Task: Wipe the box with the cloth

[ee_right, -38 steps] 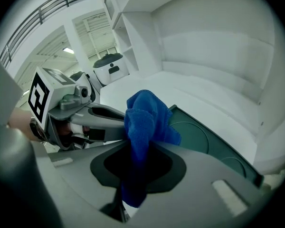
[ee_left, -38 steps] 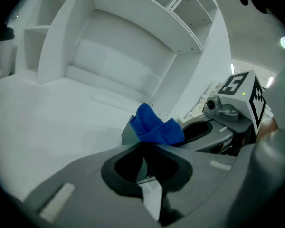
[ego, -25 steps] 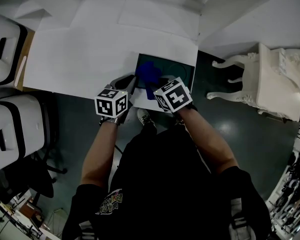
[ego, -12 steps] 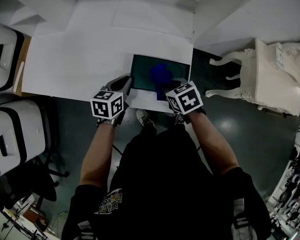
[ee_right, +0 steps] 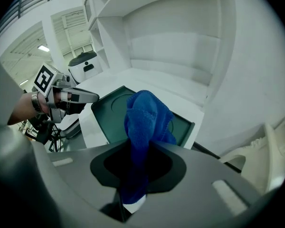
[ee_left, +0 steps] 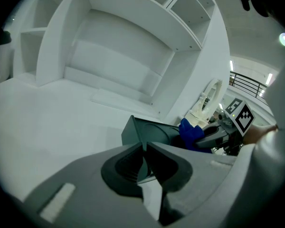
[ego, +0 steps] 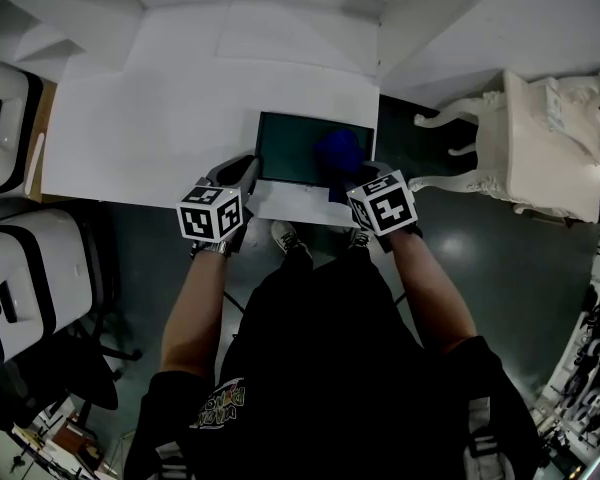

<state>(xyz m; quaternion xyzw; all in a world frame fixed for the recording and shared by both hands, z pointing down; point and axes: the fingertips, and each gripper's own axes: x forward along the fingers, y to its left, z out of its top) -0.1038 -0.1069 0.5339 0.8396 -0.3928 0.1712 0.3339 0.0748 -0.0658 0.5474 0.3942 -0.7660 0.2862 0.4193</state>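
Observation:
A flat dark green box (ego: 295, 148) lies at the near edge of the white table (ego: 150, 118). My left gripper (ego: 248, 172) is at the box's near left corner. In the left gripper view its jaws (ee_left: 143, 156) are shut on the box's (ee_left: 149, 132) thin edge. My right gripper (ego: 353, 176) is shut on a blue cloth (ego: 338, 151), which rests on the right end of the box top. In the right gripper view the cloth (ee_right: 146, 120) bunches up out of the jaws (ee_right: 137, 152) over the box (ee_right: 107, 115).
A white sheet (ego: 295, 204) lies under the box's near side. White shelving (ego: 270, 8) backs the table. An ornate white chair (ego: 540, 153) stands to the right. White appliances (ego: 15, 263) sit on the left. My legs are close to the table edge.
My right gripper has dragged the blue cloth across the box top from its left part to its right end. The left gripper has kept its hold at the corner.

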